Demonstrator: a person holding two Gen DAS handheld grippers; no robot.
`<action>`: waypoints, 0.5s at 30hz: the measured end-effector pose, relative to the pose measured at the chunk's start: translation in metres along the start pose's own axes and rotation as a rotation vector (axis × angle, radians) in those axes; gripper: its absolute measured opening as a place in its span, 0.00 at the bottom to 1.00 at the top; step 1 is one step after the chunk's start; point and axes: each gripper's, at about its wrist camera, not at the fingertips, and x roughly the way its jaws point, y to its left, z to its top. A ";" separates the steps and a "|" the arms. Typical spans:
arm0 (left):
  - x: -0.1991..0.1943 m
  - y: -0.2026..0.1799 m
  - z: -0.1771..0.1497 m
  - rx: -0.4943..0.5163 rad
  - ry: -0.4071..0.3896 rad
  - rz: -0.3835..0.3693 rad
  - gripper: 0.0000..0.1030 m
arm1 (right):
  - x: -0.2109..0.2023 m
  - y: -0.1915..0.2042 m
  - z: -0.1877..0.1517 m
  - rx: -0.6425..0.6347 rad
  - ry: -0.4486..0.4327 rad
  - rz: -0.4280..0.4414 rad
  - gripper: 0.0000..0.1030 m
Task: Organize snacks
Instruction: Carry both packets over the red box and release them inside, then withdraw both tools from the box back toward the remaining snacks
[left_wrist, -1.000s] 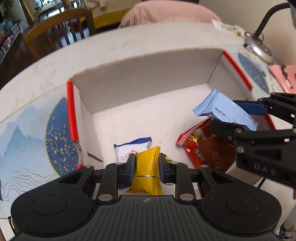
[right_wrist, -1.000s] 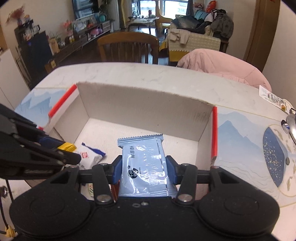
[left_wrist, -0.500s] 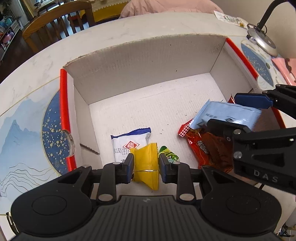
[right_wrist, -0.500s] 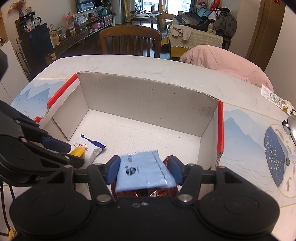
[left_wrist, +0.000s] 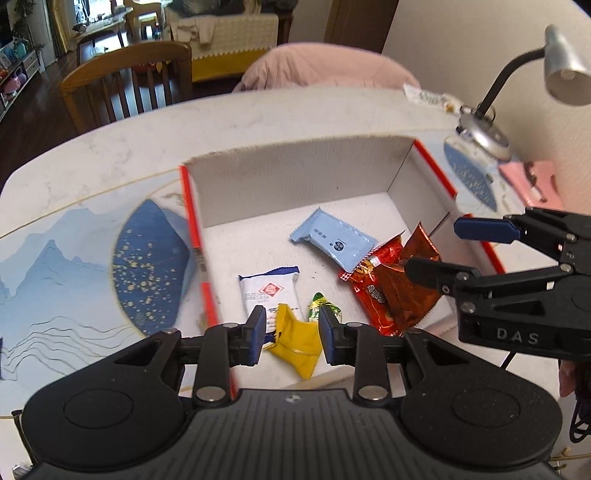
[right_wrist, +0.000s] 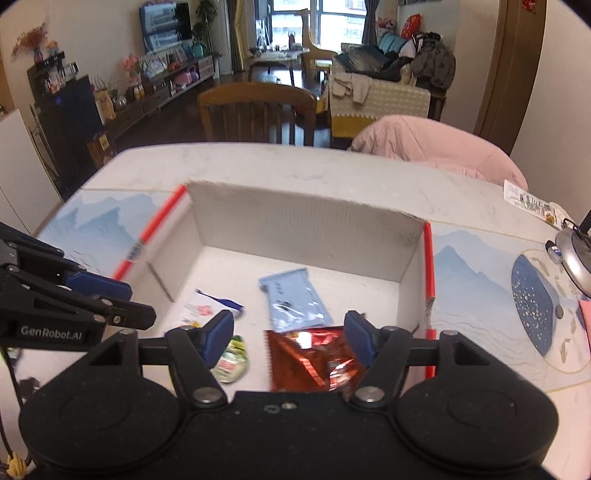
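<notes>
A: The left wrist view shows the yellow packet (left_wrist: 297, 341) loose between the left gripper (left_wrist: 291, 334), jaws just opening, near in the box (left_wrist: 295, 184).

B: Unseen in mine. The right gripper (right_wrist: 290, 341) has released; jaws just widening, blue packet (right_wrist: 293, 299) lying mid-box.

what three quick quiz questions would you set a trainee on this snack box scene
1. True or false: the right claw grips the light blue foil snack packet.
2. One end of the light blue packet rests on: A the red foil crisp packet; B a green plate; C the table outside the box.
3. Which snack lies nearest the left wall of the white cardboard box?

Key
1. False: its jaws have just been opening, nothing is between them, and the packet lies in the box.
2. A.
3. The white plastic packet with blue trim.
</notes>
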 end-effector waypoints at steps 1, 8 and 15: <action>-0.007 0.004 -0.003 -0.001 -0.012 -0.005 0.32 | -0.005 0.006 0.000 0.003 -0.011 0.003 0.66; -0.054 0.036 -0.026 -0.017 -0.111 -0.012 0.44 | -0.036 0.054 0.001 0.022 -0.083 0.035 0.71; -0.098 0.071 -0.056 -0.008 -0.188 -0.004 0.47 | -0.054 0.102 -0.003 0.047 -0.136 0.063 0.81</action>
